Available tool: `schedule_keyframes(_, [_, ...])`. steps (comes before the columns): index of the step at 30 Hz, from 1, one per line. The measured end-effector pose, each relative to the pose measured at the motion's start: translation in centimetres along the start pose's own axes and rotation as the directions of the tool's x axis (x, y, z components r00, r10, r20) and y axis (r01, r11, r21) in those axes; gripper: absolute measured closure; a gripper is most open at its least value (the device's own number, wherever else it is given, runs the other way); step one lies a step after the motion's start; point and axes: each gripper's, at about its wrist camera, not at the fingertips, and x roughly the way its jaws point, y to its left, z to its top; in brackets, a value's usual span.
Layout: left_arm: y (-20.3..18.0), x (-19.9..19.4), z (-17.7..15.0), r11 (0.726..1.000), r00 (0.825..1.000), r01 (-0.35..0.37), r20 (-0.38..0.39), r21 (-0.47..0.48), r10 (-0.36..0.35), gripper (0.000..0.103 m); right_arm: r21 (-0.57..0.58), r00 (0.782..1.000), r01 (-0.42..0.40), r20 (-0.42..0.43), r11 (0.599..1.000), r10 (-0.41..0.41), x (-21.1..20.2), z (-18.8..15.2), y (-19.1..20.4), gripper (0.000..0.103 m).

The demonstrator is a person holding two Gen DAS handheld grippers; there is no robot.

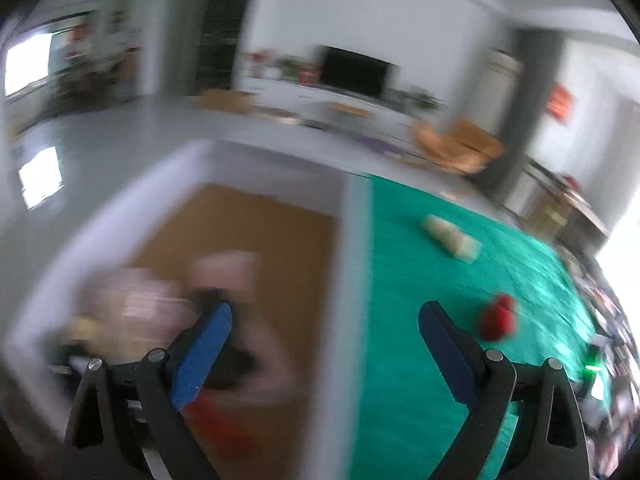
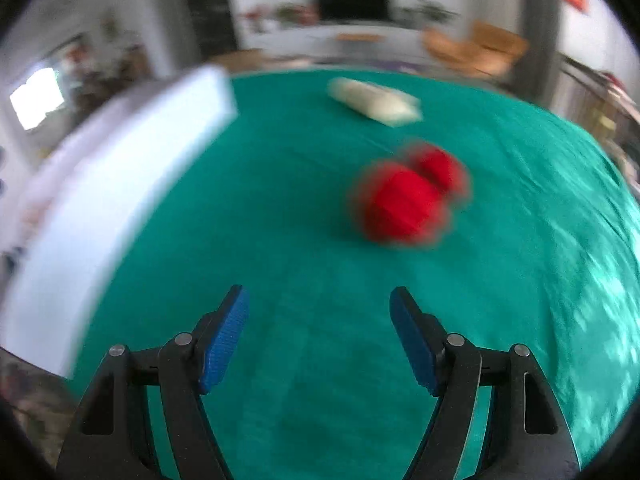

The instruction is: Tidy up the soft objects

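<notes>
A white-walled box [image 1: 356, 240] with a brown cardboard floor stands on the green cloth [image 1: 420, 280]; blurred pink, black and red soft things [image 1: 224, 280] lie inside it. My left gripper [image 1: 324, 320] hangs open over the box's right wall, nothing between its blue pads. A red plush [image 2: 404, 200] of two rounded lumps lies on the cloth [image 2: 280, 240] ahead of my right gripper [image 2: 318, 300], which is open and empty. A cream soft roll [image 2: 376, 100] lies farther back. Both show in the left wrist view: red plush [image 1: 498, 318], cream roll [image 1: 452, 236].
The box's white outer wall [image 2: 100, 200] fills the left of the right wrist view. Beyond the table are a grey floor, a white cabinet with a dark screen [image 1: 356, 70] and brown cardboard boxes [image 1: 456, 146]. Clutter lines the cloth's right edge [image 1: 612, 340].
</notes>
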Motion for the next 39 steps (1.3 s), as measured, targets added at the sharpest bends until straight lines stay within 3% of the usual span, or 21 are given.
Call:
schedule_keyframes(2, [-4.6,1.7,-1.7,0.992,0.993,0.105,-0.064,0.076,-0.100,0.002,0.033,0.994,0.109,0.016,0.993,-0.110,-0.1,-2.1,-3.4,0.027])
schedule_keyframes(5, [-10.2,6.0,-5.0,0.963,0.967,0.205,-0.190,0.177,-0.171,0.001,0.064,0.978,0.205,0.033,0.977,-0.207,-0.3,-3.3,-5.9,0.027])
schedule_keyframes(7, [-12.9,9.7,-7.3,0.948,0.958,0.190,-0.262,0.257,-0.121,0.001,0.097,0.970,0.237,0.034,0.967,-0.241,-0.3,-4.1,-7.2,0.027])
schedule_keyframes(10, [-14.7,13.6,-8.2,0.939,0.959,0.127,-0.282,0.319,-0.034,0.001,0.140,0.972,0.228,0.028,0.963,-0.234,-0.3,-4.0,-8.4,0.027])
schedule_keyframes(16, [-12.8,17.7,-6.2,0.960,0.974,0.026,-0.225,0.278,0.039,0.001,0.191,0.974,0.221,0.006,0.956,-0.227,0.5,-3.7,-8.6,0.024])
schedule_keyframes(21, [-11.0,22.5,-4.3,0.971,0.970,-0.040,-0.223,0.234,0.094,0.001,0.182,0.973,0.227,0.002,0.957,-0.231,0.9,-3.5,-7.9,0.022])
schedule_keyframes(23, [-10.4,23.7,-4.4,0.979,0.965,-0.029,-0.250,0.201,0.080,0.001,0.182,0.973,0.228,0.002,0.957,-0.232,1.0,-3.5,-7.7,0.021])
schedule_keyframes(24, [-10.4,23.5,-4.6,0.978,0.973,-0.031,-0.219,0.208,0.078,0.000,0.182,0.973,0.228,0.002,0.957,-0.232,1.0,-3.5,-7.7,0.021])
schedule_keyframes(27, [-11.2,24.2,-5.2,0.963,0.964,-0.066,-0.234,0.263,0.130,0.000,0.181,0.972,0.229,0.002,0.956,-0.233,1.0,-3.5,-7.8,0.021])
schedule_keyframes(39, [-11.2,24.5,-5.2,0.963,0.965,-0.061,-0.232,0.264,0.125,0.000,0.182,0.972,0.230,0.002,0.956,-0.234,0.9,-3.5,-7.8,0.021])
